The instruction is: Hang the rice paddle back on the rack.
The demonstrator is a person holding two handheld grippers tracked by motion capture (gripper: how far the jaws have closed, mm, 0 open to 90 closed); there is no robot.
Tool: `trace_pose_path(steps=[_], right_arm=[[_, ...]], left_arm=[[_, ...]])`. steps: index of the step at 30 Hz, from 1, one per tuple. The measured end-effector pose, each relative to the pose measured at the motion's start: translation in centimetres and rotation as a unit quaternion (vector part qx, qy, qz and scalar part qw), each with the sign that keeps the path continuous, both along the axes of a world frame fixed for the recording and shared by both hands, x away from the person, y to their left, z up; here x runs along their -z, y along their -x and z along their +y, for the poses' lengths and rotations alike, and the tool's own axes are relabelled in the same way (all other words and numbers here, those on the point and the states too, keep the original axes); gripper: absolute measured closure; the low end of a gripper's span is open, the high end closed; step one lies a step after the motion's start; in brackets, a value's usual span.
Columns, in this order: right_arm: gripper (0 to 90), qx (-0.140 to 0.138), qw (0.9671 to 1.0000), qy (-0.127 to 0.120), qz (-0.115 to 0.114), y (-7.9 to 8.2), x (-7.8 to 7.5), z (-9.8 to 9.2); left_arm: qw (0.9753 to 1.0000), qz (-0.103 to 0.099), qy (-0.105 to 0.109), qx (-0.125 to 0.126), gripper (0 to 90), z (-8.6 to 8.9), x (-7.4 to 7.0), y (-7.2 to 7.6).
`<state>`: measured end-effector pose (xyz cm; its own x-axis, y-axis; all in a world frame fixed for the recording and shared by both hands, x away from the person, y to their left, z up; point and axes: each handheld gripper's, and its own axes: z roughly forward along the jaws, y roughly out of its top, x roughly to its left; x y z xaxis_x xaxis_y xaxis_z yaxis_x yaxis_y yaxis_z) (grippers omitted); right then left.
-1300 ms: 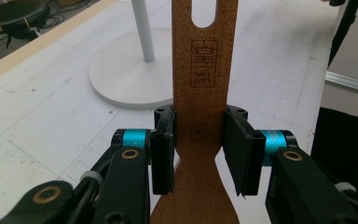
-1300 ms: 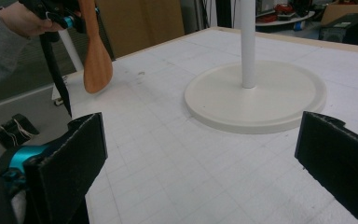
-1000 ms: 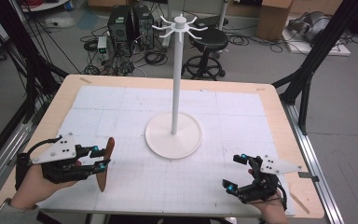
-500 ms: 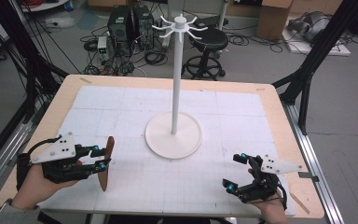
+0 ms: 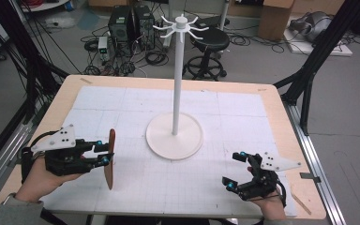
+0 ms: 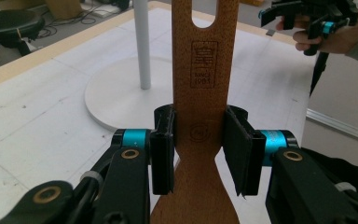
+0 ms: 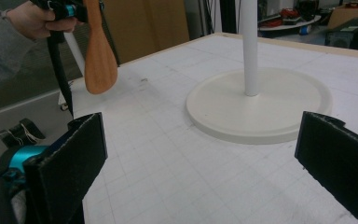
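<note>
White gridded table (image 5: 243,126), left hand-held gripper (image 5: 104,153) level, clamping wooden spatula (image 5: 110,159) upright — right hand-held gripper (image 5: 234,169) low, jaws wide, empty

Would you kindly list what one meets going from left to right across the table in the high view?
Left gripper → wooden spatula held in it → white stand → right gripper.

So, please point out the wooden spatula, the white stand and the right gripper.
wooden spatula (image 6: 204,70), left gripper view, on its handle below the slot.
white stand (image 5: 174,140), high view, on its round base.
right gripper (image 5: 234,168), high view, midway between its fingertips.
</note>
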<state>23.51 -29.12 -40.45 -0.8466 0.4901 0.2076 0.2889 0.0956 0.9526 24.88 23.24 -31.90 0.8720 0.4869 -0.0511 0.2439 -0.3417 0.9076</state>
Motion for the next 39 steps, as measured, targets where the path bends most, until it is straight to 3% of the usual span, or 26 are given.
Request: trace_pose_path(steps=[12, 17, 25, 39], right_arm=[[1.1, -0.001, 1.0000, -0.005, -0.001, 0.0, -0.1, -0.1], [1.2, 0.001, 0.9999, -0.011, -0.003, 0.0, -0.1, -0.2], [1.2, 0.001, 0.9998, -0.022, -0.002, 0.1, -0.1, -0.3], [1.2, 0.006, 0.9996, -0.027, -0.006, 0.0, 0.0, -0.8]], left_arm=[[0.9998, -0.012, -0.017, -0.007, 64.9, -1.0, -2.1, -1.5], [0.9997, -0.016, -0.020, 0.002, 64.9, -1.6, -2.7, -2.1], [0.9997, -0.022, -0.004, 0.006, 64.9, -2.1, -4.0, -3.0], [0.9983, -0.052, 0.025, 0.009, 64.9, -2.7, -6.3, -4.3]])
